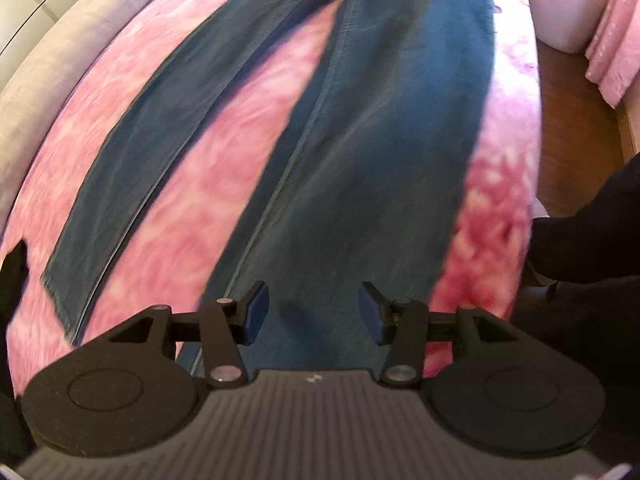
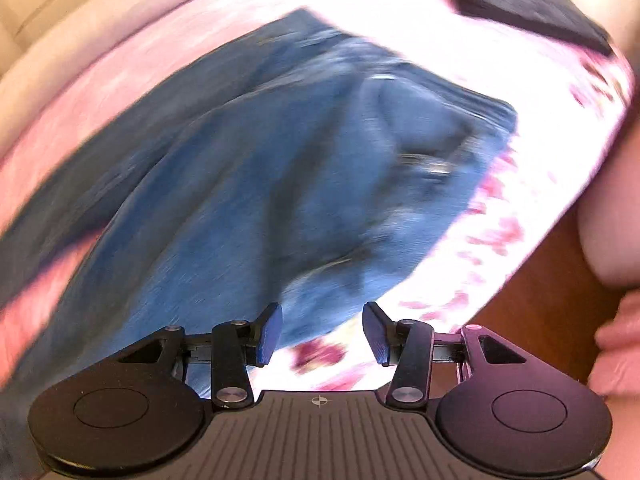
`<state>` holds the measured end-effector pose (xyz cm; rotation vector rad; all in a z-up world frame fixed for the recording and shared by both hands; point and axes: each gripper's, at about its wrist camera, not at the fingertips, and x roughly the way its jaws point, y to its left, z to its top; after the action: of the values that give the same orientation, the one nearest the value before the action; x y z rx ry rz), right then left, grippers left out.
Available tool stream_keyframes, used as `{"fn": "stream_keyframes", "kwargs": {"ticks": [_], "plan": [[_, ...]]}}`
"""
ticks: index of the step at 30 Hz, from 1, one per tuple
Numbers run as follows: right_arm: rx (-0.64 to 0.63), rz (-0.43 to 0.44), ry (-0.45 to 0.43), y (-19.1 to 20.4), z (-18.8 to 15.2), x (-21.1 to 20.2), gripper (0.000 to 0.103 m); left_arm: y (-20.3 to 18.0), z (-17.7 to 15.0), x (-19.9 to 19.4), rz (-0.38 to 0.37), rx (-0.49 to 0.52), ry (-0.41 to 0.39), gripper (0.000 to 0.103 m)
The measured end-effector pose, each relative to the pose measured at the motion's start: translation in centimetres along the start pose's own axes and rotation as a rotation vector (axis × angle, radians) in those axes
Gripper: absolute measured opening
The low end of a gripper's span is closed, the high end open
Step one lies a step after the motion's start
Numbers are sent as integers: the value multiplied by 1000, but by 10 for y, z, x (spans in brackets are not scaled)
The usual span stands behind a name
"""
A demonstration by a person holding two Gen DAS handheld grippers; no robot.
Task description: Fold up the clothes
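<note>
Through the left wrist camera the left gripper (image 1: 314, 312) hangs over a pair of blue jeans (image 1: 372, 152) spread on a pink blanket (image 1: 224, 152); its jaws stand apart with nothing between the blue pads (image 1: 256, 312), only denim lying flat beneath them; the two legs run away from the lens and splay, one toward the blanket's left edge, the other along its right edge, with a wedge of pink showing between; a dark sleeve (image 1: 592, 248) sits at the right, past the blanket's edge, where a brown floor (image 1: 572, 120) shows

Through the right wrist camera, badly smeared, the right gripper (image 2: 322, 330) is likewise parted and empty; it hovers over the near edge of the jeans (image 2: 256, 168), at what looks like the waist end, since a glint like a button or rivet shows near the right side of the denim, though the blur keeps me from being sure; pink blanket (image 2: 400, 60) lies all round, and a dark flat thing (image 2: 520, 4) rests near the blanket's far right corner; I cannot tell what it is

My reading: the jeans are laid out but not yet folded, and both tools are between grasps; the next move calls for each one to pinch an edge of one leg, at hem and at waist, and carry it over onto the other leg so the seams line up
</note>
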<state>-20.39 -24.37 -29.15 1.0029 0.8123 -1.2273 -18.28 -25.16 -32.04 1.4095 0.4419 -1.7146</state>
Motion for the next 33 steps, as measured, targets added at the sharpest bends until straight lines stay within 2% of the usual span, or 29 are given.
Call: {"fn": "stream_keyframes", "kwargs": {"ticks": [2, 5, 8, 12, 14, 16, 17, 23, 25, 26, 27, 28, 29, 30, 33], "plan": [[91, 22, -31, -28, 7, 3, 48, -11, 10, 9, -6, 21, 25, 45], [255, 54, -95, -73, 22, 10, 48, -24, 16, 27, 10, 42, 109, 42], [399, 97, -163, -119, 39, 20, 48, -25, 18, 33, 22, 1, 147, 42], [527, 220, -208, -159, 60, 42, 48, -23, 28, 37, 35, -11, 218, 42], [514, 261, -177, -166, 69, 54, 48, -27, 31, 40, 50, 13, 240, 42], [504, 291, -135, -175, 78, 64, 16, -30, 34, 41, 65, 35, 258, 43], [514, 295, -109, -180, 84, 63, 11, -30, 35, 41, 77, 35, 269, 43], [315, 228, -49, -193, 134, 57, 10, -23, 24, 29, 141, -76, 324, 42], [264, 182, -13, -184, 133, 62, 12, -19, 13, 22, 152, -144, 335, 42], [257, 166, -10, -181, 130, 63, 16, -16, 7, 18, 156, -189, 338, 42], [262, 156, -22, -179, 126, 61, 27, -10, -1, 12, 160, -252, 338, 42], [272, 141, -43, -176, 121, 55, 33, -4, -9, 6, 165, -316, 335, 42], [283, 114, -67, -172, 115, 48, 49, 3, -19, 1, 173, -383, 326, 42], [293, 99, -89, -167, 108, 41, 59, 10, -28, -3, 181, -449, 318, 42], [300, 137, -114, -147, 81, 22, 60, 31, -58, -14, 194, -637, 301, 43]]}}
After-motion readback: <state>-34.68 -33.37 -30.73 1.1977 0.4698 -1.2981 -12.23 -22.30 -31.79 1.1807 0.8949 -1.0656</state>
